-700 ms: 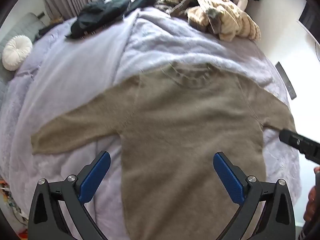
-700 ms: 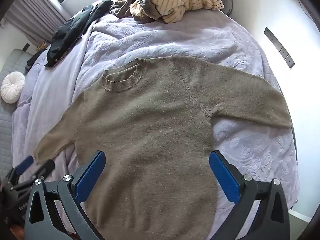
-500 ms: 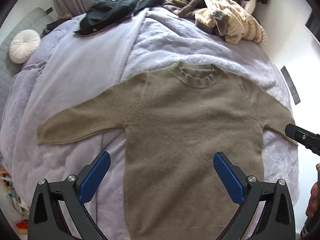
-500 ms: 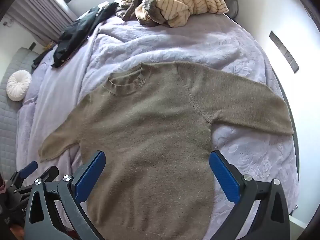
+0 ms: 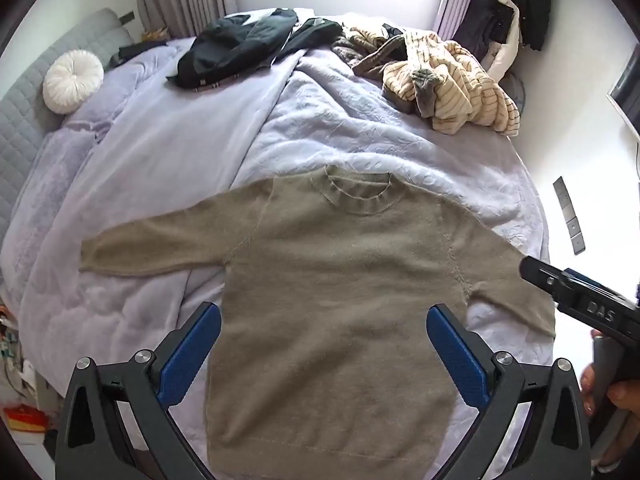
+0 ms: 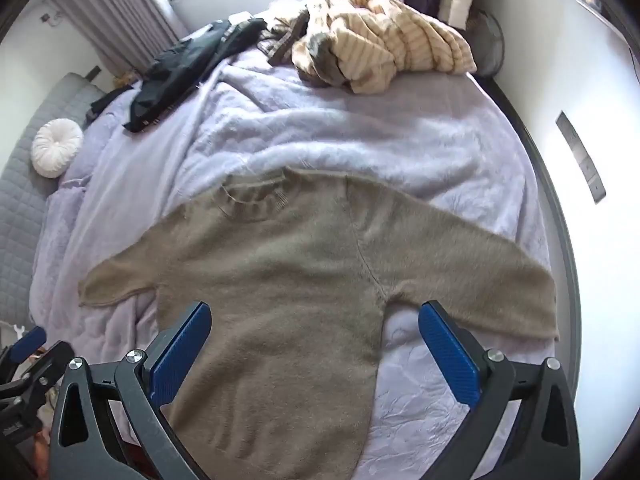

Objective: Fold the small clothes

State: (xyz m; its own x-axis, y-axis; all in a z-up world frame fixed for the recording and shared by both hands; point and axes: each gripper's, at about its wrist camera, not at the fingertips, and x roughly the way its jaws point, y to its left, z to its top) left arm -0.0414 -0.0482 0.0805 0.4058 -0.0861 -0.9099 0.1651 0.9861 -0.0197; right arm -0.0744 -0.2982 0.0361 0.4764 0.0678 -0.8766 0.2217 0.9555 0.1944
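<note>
**Sweater laid flat, both grippers poised above**

Here, an olive-brown knit sweater lies face up and spread flat on a lavender bedspread, both sleeves stretched out to the sides and the ribbed collar pointing toward the far end of the bed. The left gripper hangs over the sweater's lower body with its blue-padded fingers spread wide, gripping nothing. The right gripper is likewise fully spread and empty, positioned above the hem side near the right armpit. At the far end lie a dark jacket and a heap of cream striped clothing; a round white cushion rests near the grey headboard.
</note>
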